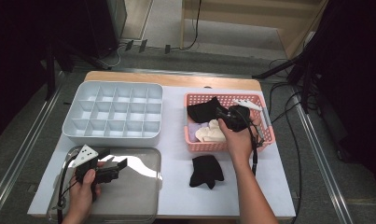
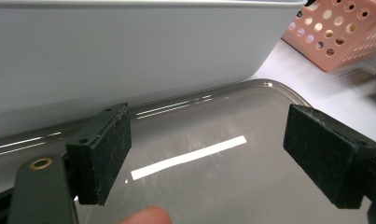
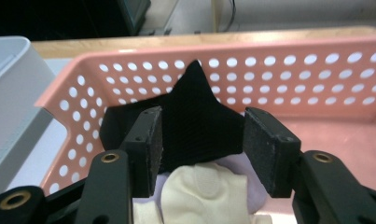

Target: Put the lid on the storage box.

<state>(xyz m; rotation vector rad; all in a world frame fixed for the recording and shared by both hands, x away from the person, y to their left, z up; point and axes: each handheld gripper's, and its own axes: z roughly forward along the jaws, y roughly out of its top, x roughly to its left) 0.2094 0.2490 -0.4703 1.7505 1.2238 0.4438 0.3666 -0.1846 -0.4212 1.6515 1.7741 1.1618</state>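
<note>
In the pink perforated basket (image 1: pixel 266 133) lie a black sock (image 1: pixel 202 111), a cream sock (image 1: pixel 210 133) and something lilac under them. My right gripper (image 1: pixel 223 115) reaches into the basket. In the right gripper view its jaws (image 3: pixel 202 144) straddle the black sock (image 3: pixel 195 116), which stands up in a peak above the cream sock (image 3: pixel 199 191); the pads sit at its sides without clearly pressing. My left gripper (image 1: pixel 114 158) rests over the metal tray (image 1: pixel 139 193), open, with nothing between its pads (image 2: pixel 206 158). A second black sock (image 1: pixel 205 171) lies on the table in front of the basket.
A white box (image 1: pixel 113 112) divided into several compartments stands behind the tray, its wall (image 2: pixel 129 46) close ahead of the left jaws. The pink basket (image 2: pixel 344 32) is to their right. Cables run over the floor beyond the table.
</note>
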